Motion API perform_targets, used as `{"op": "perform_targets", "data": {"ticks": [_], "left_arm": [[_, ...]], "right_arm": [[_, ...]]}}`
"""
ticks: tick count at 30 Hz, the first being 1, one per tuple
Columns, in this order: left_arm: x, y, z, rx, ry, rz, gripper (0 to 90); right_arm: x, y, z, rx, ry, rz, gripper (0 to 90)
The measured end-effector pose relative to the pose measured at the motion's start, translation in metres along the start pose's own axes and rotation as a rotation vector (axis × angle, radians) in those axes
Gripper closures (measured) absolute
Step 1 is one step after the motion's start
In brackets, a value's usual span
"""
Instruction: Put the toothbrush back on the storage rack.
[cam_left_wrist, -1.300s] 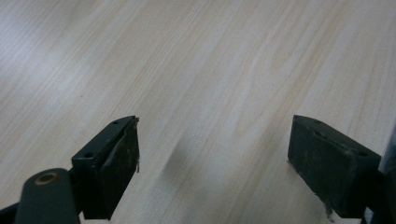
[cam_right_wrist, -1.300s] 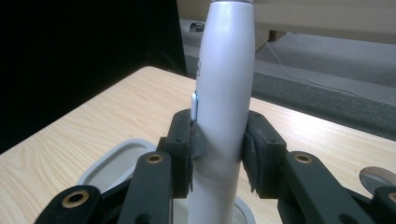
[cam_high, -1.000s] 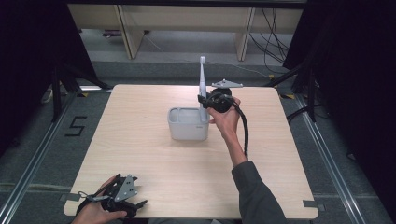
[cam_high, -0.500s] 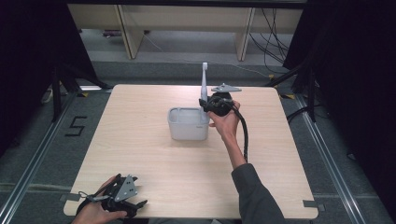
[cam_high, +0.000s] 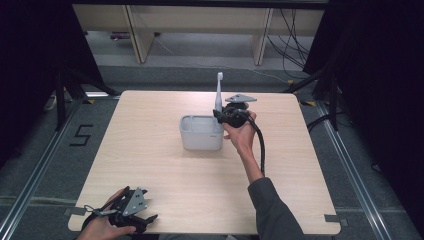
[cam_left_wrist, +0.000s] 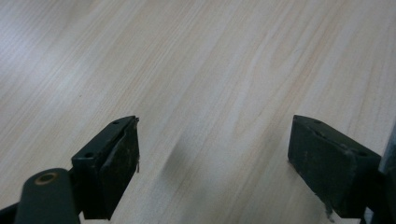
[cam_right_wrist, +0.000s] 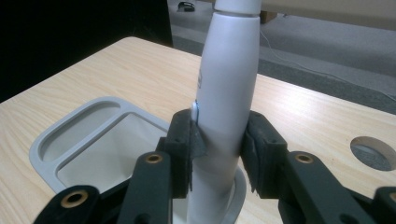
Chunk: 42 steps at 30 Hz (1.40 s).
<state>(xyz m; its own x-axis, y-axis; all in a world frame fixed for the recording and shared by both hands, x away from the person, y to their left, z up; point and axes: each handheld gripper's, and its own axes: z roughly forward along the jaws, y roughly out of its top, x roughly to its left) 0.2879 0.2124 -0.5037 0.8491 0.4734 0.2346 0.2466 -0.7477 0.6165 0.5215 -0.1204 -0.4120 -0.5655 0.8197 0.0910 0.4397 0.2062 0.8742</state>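
Note:
A white electric toothbrush (cam_high: 218, 95) stands upright at the right end of a pale grey holder tray (cam_high: 201, 132) in the middle of the table. My right gripper (cam_high: 227, 116) is shut on its handle. In the right gripper view the white handle (cam_right_wrist: 227, 84) sits squeezed between the two black pads, and its lower end reaches down to a round rim at the tray's near end. The tray (cam_right_wrist: 93, 140) has a long open compartment to the left. My left gripper (cam_high: 131, 212) rests at the table's front left corner, open over bare wood (cam_left_wrist: 215, 163).
The wooden table (cam_high: 150, 165) has a round hole (cam_right_wrist: 373, 151) near the right gripper. A black cable (cam_high: 261, 147) trails along the right forearm. Behind the table are wooden furniture legs (cam_high: 135, 32) and loose cables (cam_high: 295, 35) on the grey floor.
The right gripper has lowered the upright toothbrush toward the right end of the tray. The left gripper has stayed where it was.

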Motion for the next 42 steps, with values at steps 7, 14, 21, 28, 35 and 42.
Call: {"op": "perform_targets", "data": {"ticks": [7,14,21,28,35,42], "left_arm": [[0.0,0.0,0.0,0.007,-0.001,0.009,16.3],[0.0,0.0,-0.001,0.007,0.017,0.002,16.3],[0.0,0.0,-0.001,0.005,0.005,0.0,16.3],[0.0,0.0,-0.001,0.004,0.004,0.001,16.3],[0.0,0.0,-0.001,0.005,0.015,0.0,16.3],[0.0,0.0,0.0,-0.008,0.009,0.01,16.3]], "right_arm": [[0.0,-0.004,-0.001,0.018,0.001,-0.014,65.8],[0.0,-0.014,0.0,0.029,0.002,-0.052,65.7],[0.002,-0.015,-0.002,0.045,0.005,-0.041,65.5],[0.002,-0.015,-0.002,0.009,0.004,-0.044,64.7],[0.0,-0.011,-0.005,-0.021,0.035,-0.025,55.1],[0.001,-0.01,-0.012,-0.005,0.052,0.004,48.5]]}}
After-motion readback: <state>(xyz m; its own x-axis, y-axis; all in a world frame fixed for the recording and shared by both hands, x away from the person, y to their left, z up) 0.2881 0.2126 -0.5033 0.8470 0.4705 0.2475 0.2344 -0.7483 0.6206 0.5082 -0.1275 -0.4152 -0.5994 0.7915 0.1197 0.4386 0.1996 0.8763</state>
